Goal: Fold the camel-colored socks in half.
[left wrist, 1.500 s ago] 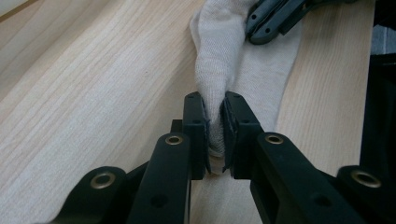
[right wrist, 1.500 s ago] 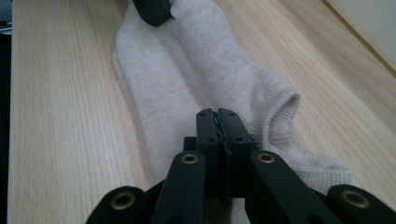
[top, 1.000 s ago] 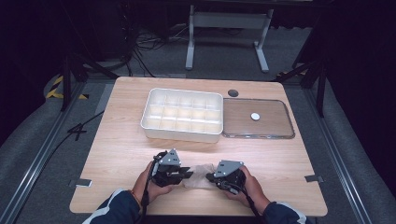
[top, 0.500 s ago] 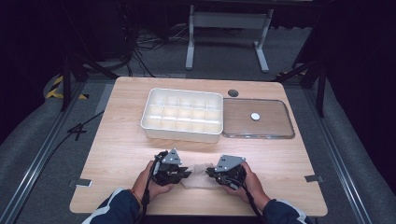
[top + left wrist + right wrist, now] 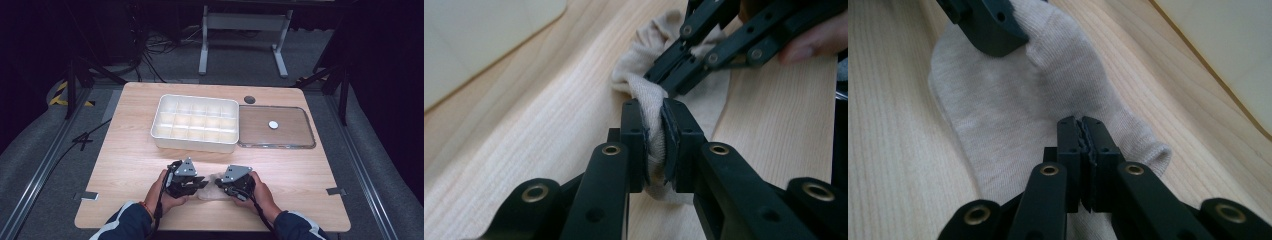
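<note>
Looking down from the high view, a beige sock (image 5: 210, 187) lies near the table's front edge, the compartment tray (image 5: 196, 123) seemingly unfilled behind. Left gripper (image 5: 654, 131) pinches a bunched fold. Right gripper (image 5: 1083, 131) is clamped on the fabric; folding looks barely begun.

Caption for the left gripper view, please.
Left tool shut on a bunched fold of beige sock on the wooden table, right tool meeting it from above.

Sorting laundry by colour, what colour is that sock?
Plain beige sock, no pattern; clearest in the right gripper view.
</note>
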A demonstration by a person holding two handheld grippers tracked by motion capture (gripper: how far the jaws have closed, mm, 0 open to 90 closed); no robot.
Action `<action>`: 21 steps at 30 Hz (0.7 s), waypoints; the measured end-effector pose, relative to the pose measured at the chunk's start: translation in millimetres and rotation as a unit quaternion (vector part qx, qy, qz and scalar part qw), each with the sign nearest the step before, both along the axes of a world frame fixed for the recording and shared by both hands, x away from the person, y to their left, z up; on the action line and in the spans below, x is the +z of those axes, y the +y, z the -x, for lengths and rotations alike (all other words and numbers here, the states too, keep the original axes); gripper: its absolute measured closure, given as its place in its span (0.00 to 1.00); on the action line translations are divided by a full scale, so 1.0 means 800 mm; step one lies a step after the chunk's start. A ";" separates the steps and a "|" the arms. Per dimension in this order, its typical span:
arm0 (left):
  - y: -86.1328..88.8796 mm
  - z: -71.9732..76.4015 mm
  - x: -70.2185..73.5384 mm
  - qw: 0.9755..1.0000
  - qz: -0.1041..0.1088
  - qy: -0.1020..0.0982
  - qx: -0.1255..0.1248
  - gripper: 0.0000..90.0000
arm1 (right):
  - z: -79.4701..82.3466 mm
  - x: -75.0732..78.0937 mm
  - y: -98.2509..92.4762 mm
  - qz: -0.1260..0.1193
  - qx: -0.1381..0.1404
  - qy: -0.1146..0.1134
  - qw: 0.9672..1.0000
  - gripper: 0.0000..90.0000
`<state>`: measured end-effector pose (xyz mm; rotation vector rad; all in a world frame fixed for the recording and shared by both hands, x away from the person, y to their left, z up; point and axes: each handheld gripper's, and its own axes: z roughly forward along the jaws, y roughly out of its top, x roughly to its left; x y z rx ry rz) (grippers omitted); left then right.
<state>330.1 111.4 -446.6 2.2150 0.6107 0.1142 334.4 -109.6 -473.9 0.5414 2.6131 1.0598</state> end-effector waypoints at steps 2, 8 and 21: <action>-0.001 -0.002 0.001 1.000 0.004 -0.002 0.000 0.90 | -0.001 0.000 0.002 -0.002 -0.002 0.000 1.000 0.97; -0.008 -0.006 0.001 1.000 0.011 -0.002 -0.001 0.90 | -0.003 -0.002 0.008 -0.007 -0.011 -0.001 1.000 0.97; -0.007 -0.011 0.005 1.000 0.004 -0.007 0.017 0.90 | -0.010 0.021 -0.023 -0.054 -0.017 0.003 0.998 0.83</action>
